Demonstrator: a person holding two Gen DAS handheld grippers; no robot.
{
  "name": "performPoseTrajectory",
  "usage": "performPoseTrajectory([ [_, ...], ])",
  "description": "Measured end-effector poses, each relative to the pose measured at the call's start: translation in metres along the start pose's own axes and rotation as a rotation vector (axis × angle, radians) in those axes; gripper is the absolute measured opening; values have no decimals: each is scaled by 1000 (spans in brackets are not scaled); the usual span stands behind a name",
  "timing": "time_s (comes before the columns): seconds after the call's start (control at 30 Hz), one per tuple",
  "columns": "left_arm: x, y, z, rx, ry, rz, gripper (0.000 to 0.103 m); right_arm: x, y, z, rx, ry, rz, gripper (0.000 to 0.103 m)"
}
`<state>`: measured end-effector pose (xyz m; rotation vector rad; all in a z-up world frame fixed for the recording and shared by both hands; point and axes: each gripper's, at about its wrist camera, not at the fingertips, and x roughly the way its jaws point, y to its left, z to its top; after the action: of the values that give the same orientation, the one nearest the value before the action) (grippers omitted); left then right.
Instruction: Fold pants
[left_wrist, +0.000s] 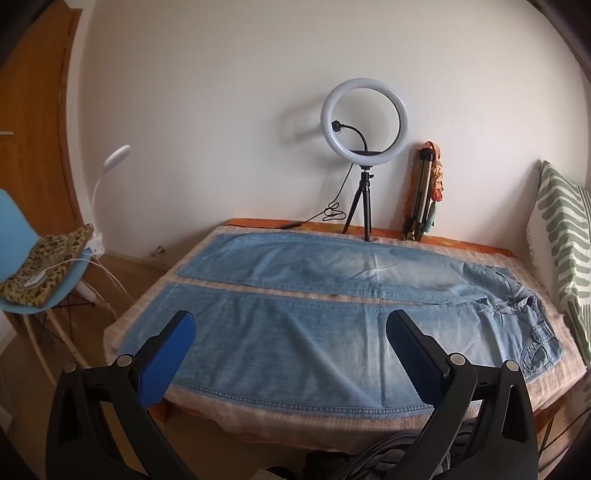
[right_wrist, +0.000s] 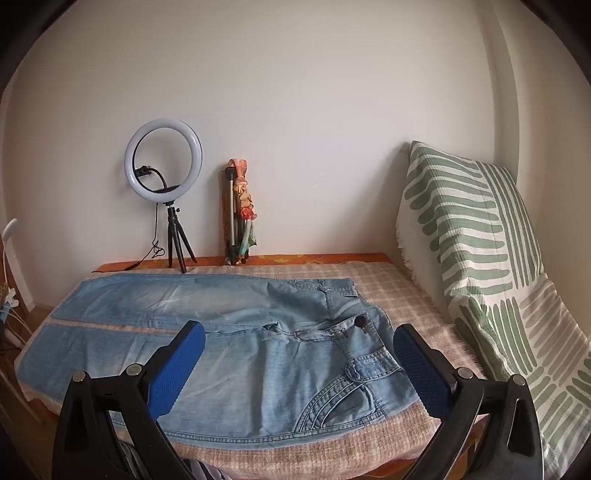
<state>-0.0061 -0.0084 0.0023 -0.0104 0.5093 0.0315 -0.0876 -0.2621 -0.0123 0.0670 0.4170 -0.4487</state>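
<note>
Light blue denim pants (left_wrist: 314, 295) lie flat and spread out on the checked cloth of the table (left_wrist: 554, 384), legs side by side running left, waist at the right. In the right wrist view the pants (right_wrist: 258, 332) show their waistband, button and front pocket near the right end. My left gripper (left_wrist: 291, 325) hovers open above the near leg, with nothing between its blue pads. My right gripper (right_wrist: 299, 339) hangs open above the waist and pocket area, holding nothing.
A ring light on a small tripod (left_wrist: 364, 125) and a folded tripod (left_wrist: 421, 192) stand at the table's far edge by the wall. A green-striped cushion (right_wrist: 472, 258) leans at the right. A blue chair with a leopard-print cushion (left_wrist: 44, 266) stands left.
</note>
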Motion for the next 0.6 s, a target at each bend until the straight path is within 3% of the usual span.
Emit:
performPoseTrajectory([
  [0.6, -3, -1, 2, -5, -1, 1, 103, -3, 3, -4, -9, -2, 1, 103],
])
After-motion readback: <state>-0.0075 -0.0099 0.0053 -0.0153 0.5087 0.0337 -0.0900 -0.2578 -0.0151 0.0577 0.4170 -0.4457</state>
